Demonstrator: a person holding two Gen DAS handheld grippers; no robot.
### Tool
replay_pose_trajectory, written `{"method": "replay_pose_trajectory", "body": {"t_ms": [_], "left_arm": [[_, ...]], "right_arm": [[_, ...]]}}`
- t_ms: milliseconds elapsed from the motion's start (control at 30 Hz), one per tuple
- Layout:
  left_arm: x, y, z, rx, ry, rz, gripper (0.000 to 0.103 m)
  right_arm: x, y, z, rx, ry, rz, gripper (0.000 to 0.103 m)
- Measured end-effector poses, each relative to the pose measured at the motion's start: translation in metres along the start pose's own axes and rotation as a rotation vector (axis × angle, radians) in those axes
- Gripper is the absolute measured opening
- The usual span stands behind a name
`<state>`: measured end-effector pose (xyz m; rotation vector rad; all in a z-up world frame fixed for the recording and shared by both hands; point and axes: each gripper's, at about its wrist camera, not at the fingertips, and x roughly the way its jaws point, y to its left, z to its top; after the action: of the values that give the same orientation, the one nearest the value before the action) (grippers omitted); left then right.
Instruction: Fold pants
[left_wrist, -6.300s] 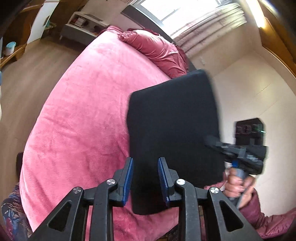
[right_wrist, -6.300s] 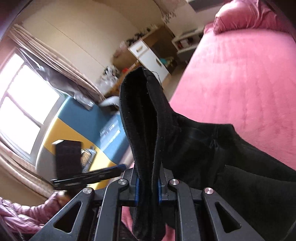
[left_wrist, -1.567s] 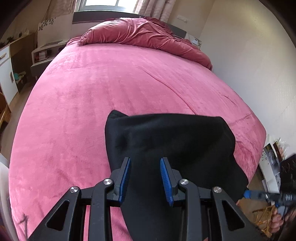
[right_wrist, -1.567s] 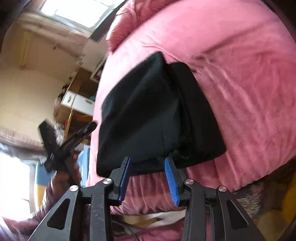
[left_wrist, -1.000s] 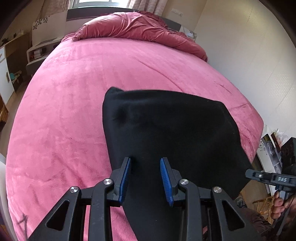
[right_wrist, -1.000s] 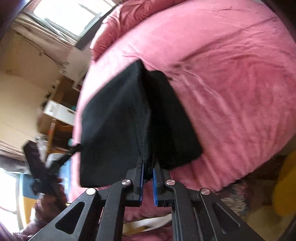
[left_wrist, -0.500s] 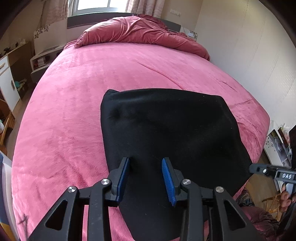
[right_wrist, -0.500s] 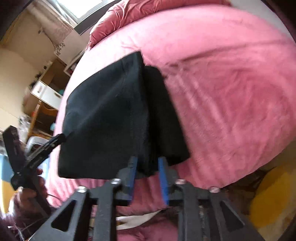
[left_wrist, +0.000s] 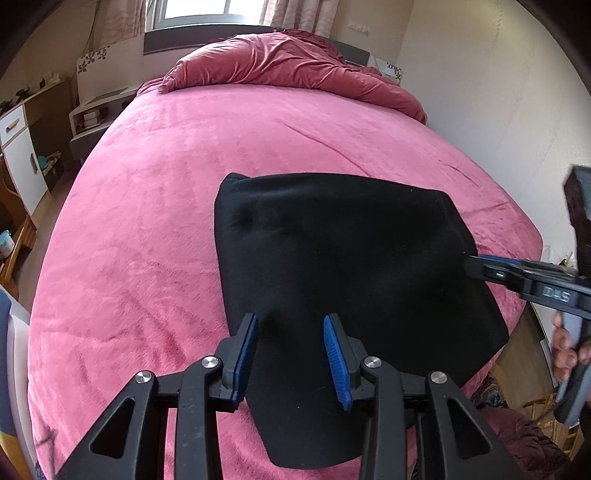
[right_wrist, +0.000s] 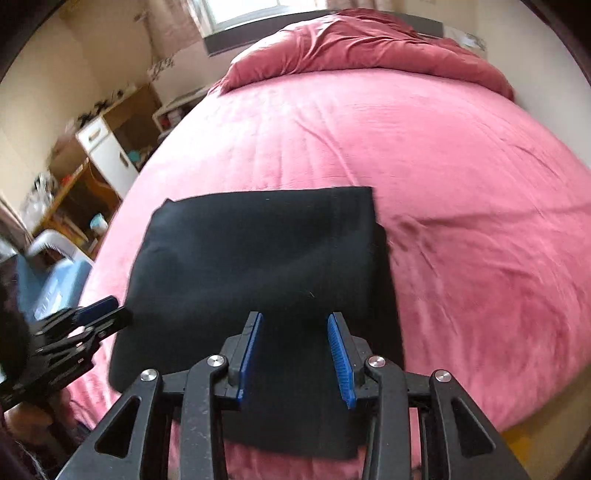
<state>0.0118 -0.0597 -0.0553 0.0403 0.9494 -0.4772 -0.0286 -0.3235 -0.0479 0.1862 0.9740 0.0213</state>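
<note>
The black pants lie folded into a flat rectangle near the foot of the pink bed. My left gripper hovers over their near left part, open, its blue pads clear of the cloth. In the right wrist view the same pants lie under my right gripper, whose jaws are opening; the fabric shows below them, not pinched. The right gripper also enters the left view at the pants' right edge, held by a hand. The left gripper appears at the pants' left edge.
A crumpled red duvet is heaped at the head of the bed under a window. A white-and-wood cabinet and low shelves stand left of the bed. A pale wall runs along its right side. The pants reach the bed's near edge.
My right gripper let go of the pants' folded edge, its jaws parted, and it rose and rolled upright. The pants now lie flat. The left gripper barely moved and widened slightly.
</note>
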Motion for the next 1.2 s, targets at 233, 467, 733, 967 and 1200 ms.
{"method": "replay_pose_trajectory", "body": {"t_ms": [233,467,733,967,1200], "left_arm": [[0.005,0.002,0.0,-0.011,0.007,-0.005,0.038],[0.002,0.025,0.017,-0.095,-0.026,-0.023,0.038],[0.032,0.072,0.048,-0.241,0.028,-0.092,0.047],[0.049,0.088,0.058,-0.281,0.049,-0.158,0.05],[0.083,0.105,0.082,-0.366,0.118,-0.297,0.061]], "right_arm": [[0.036,-0.011,0.011,0.007,0.034,-0.082,0.038],[0.026,-0.044,0.016,0.119,-0.031,-0.068,0.056],[0.044,-0.075,0.035,0.261,-0.033,-0.003,0.058],[0.051,-0.058,0.039,0.15,-0.044,0.023,0.011],[0.049,-0.057,0.037,0.102,-0.046,-0.014,0.006]]}}
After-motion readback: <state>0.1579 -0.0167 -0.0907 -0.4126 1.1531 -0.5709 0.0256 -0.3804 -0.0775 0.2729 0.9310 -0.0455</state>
